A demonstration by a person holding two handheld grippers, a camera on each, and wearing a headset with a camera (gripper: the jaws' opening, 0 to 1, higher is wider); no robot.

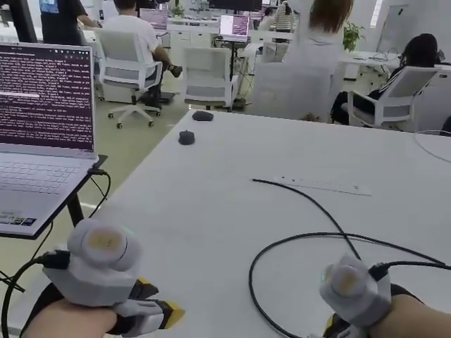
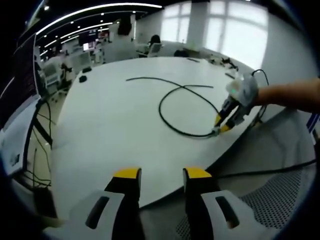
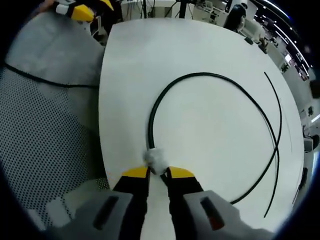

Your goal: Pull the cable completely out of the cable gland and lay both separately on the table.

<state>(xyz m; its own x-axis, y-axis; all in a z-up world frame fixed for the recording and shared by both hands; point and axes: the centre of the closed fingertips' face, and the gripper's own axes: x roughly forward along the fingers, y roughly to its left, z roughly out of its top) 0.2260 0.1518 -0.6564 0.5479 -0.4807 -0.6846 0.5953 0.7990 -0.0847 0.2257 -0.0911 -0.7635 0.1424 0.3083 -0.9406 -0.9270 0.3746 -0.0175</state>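
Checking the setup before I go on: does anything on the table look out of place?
Nothing spilled or damaged. The cable loops and crosses itself, and the gland at its end lies near the edge of the table, by the right hand-held gripper.

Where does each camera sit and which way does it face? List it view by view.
Head view: on the headset, looking forward and down over the table; left claw and right claw in the hands at the bottom.
Left gripper view: on the left claw, facing across the table to the cable and right claw; its own open jaws rise below.
Right gripper view: on the right claw, facing the gland at its tips.
Shared: all three show the cable loop.
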